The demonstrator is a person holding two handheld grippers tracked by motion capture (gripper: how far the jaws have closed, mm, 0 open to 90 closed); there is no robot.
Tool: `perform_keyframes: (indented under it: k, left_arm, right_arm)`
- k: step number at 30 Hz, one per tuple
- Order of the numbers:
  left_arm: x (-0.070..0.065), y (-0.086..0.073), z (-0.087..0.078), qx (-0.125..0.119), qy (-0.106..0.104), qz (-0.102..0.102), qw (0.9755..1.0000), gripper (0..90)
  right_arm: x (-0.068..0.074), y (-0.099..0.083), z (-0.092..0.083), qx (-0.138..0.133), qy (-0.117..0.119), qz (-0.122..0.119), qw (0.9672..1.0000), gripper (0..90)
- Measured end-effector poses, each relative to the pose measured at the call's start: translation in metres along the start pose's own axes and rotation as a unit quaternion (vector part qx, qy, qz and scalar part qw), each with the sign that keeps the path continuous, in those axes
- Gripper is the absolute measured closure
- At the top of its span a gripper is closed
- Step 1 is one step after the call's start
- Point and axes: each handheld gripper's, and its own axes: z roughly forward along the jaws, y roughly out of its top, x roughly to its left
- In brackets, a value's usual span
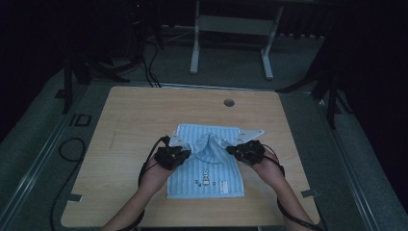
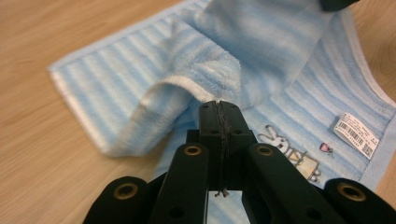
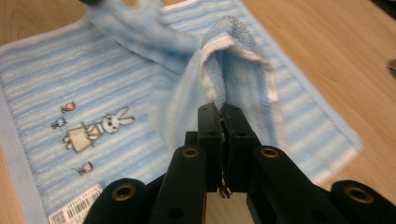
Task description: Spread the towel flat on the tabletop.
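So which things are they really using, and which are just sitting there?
In use:
- light blue striped terry towel with a rabbit picture
- left gripper, shut on the towel's edge
- right gripper, shut on the towel's edge

Just there:
- light wooden table
- white barcode label sewn on the towel
- grey metal stand behind the table

Left gripper point(image 2: 219, 108) jaws clamping blue striped towel point(image 2: 140, 79) edge, wooden table point(image 2: 42, 140)

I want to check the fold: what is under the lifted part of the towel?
Under the lifted fold is more of the same towel, flat on the table. Both grippers pinch its edge. The table beneath is covered.
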Motion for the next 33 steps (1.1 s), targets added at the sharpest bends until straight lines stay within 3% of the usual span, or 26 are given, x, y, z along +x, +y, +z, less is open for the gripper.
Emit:
perform_keyframes:
  k: [4, 7, 10, 12, 16, 20, 24, 25, 31, 33]
  left_arm:
    - [0.009, -0.002, -0.016, -0.014, 0.009, -0.012, 0.9998, 89.0]
    - [0.011, -0.002, -0.018, -0.018, 0.012, -0.017, 0.9996, 89.0]
    - [0.026, -0.002, -0.02, -0.023, 0.037, -0.035, 0.9984, 89.0]
    - [0.032, -0.002, -0.015, -0.014, 0.045, -0.036, 0.9982, 89.0]
    - [0.043, -0.005, 0.001, 0.004, 0.054, -0.045, 0.9975, 88.9]
    - [0.052, -0.008, 0.026, 0.04, 0.055, -0.051, 0.9964, 88.9]
    - [0.054, -0.008, 0.04, 0.054, 0.062, -0.051, 0.9953, 88.8]
    - [0.055, -0.008, 0.046, 0.061, 0.063, -0.051, 0.9949, 88.8]
    - [0.06, -0.01, 0.059, 0.075, 0.052, -0.062, 0.9939, 88.6]
    - [0.06, -0.011, 0.062, 0.079, 0.048, -0.062, 0.9938, 88.0]
  right_arm:
    - [-0.009, -0.009, -0.014, -0.005, -0.011, 0.017, 0.9998, 87.1]
    - [-0.013, -0.014, -0.02, -0.005, -0.016, 0.026, 0.9995, 87.0]
    - [-0.023, -0.024, -0.029, -0.008, -0.025, 0.044, 0.9987, 87.0]
    - [-0.027, -0.029, -0.031, -0.006, -0.027, 0.054, 0.9982, 87.0]
    - [-0.03, -0.038, -0.029, -0.003, -0.008, 0.071, 0.9975, 86.9]
    - [-0.029, -0.044, -0.011, 0.027, -0.011, 0.072, 0.997, 86.9]
    - [-0.031, -0.05, 0.004, 0.047, -0.012, 0.084, 0.9953, 86.9]
    - [-0.034, -0.055, 0.012, 0.055, -0.013, 0.097, 0.9937, 86.9]
    - [-0.039, -0.061, 0.019, 0.062, -0.018, 0.116, 0.9911, 86.5]
    - [-0.043, -0.065, 0.02, 0.068, -0.023, 0.131, 0.9888, 85.9]
